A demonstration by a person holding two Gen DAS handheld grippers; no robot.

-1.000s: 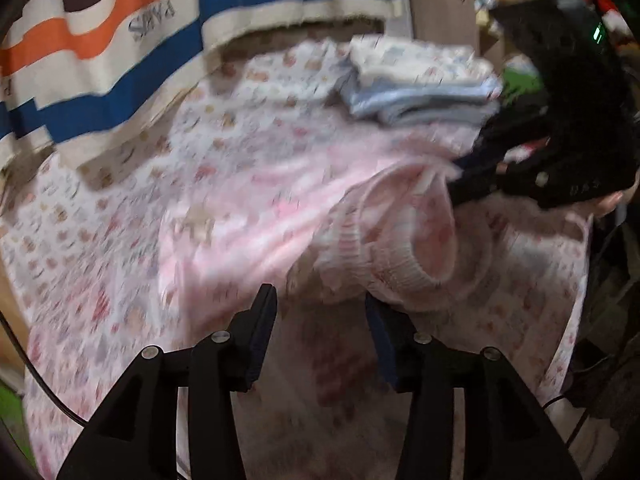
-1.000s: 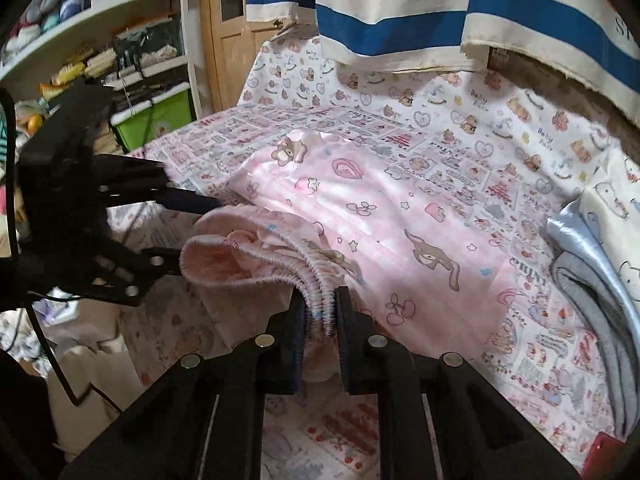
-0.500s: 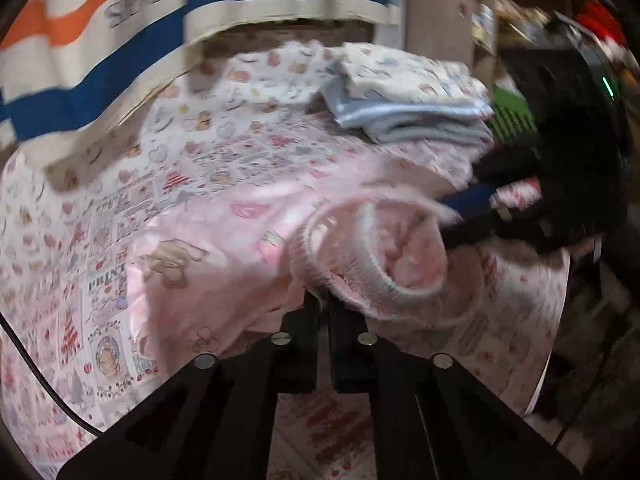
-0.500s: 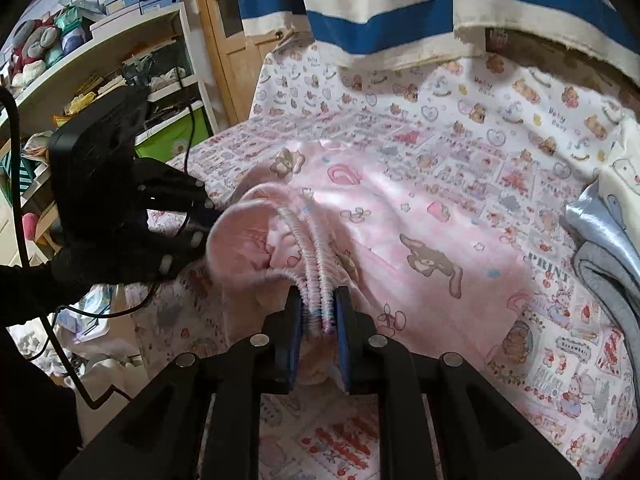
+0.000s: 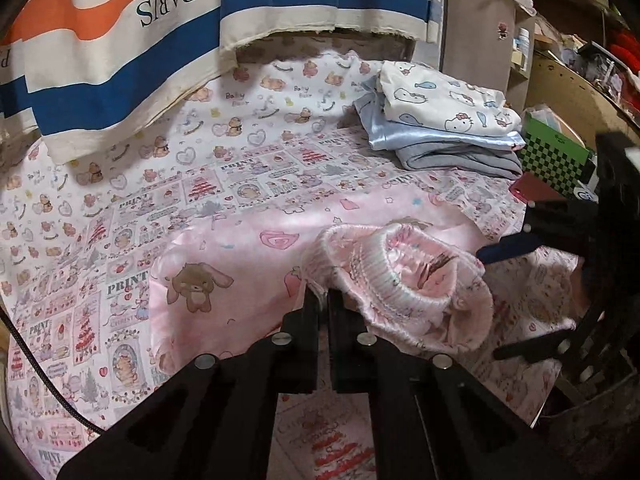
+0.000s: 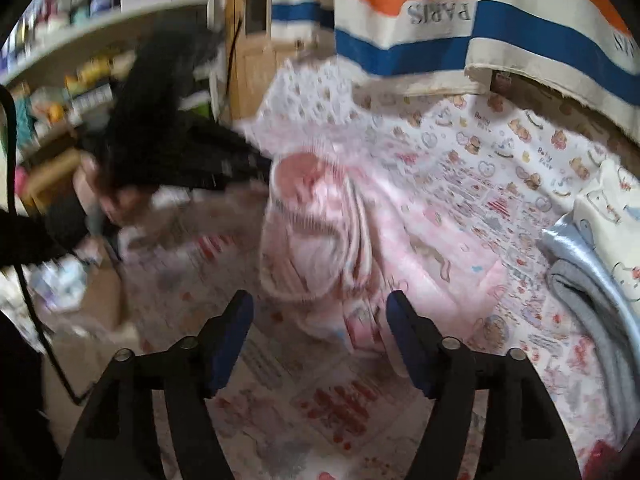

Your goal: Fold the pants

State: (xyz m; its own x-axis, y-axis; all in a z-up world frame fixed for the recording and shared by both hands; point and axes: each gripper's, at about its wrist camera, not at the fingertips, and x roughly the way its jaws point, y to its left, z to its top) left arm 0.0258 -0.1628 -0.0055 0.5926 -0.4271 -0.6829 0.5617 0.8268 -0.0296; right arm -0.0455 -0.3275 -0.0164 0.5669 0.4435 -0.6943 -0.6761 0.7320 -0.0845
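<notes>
Pink pants [image 5: 248,264] lie spread on the counter [image 5: 168,184], legs reaching toward the back, waistband end bunched up at the near edge. The left gripper [image 5: 323,300] has its fingers pressed together on the ribbed elastic waistband [image 5: 384,280], pinching its near left rim so the band stands up as an open loop. The right gripper [image 6: 320,328] hangs just short of the same bunched end, fingers wide apart and holding nothing; that view is blurred, so finer detail of the cloth there is hard to tell.

Handling, as a judgement: the fabric looks thin, satiny and very light, with a sheen that suggests it will slide easily and slump rather than hold a crease. The gathered waistband is the thickest, least slippery part and the best place to take hold; a second hold on the opposite side of the band would let the pants be pulled taut and squared before folding. A shallow pinch on the smooth leg cloth would likely slip.

Surface: the counter is covered by a printed sheet [image 5: 120,280] with bears, hearts and small picture panels, soft and a little wrinkled. A stack of folded clothes [image 5: 440,128] sits at the back right, well apart from the pants. A striped cloth [image 5: 120,40] lettered PARIS hangs behind. Shelves [image 6: 80,60] crowded with goods stand to the left, a wooden door [image 6: 248,48] beside them.
</notes>
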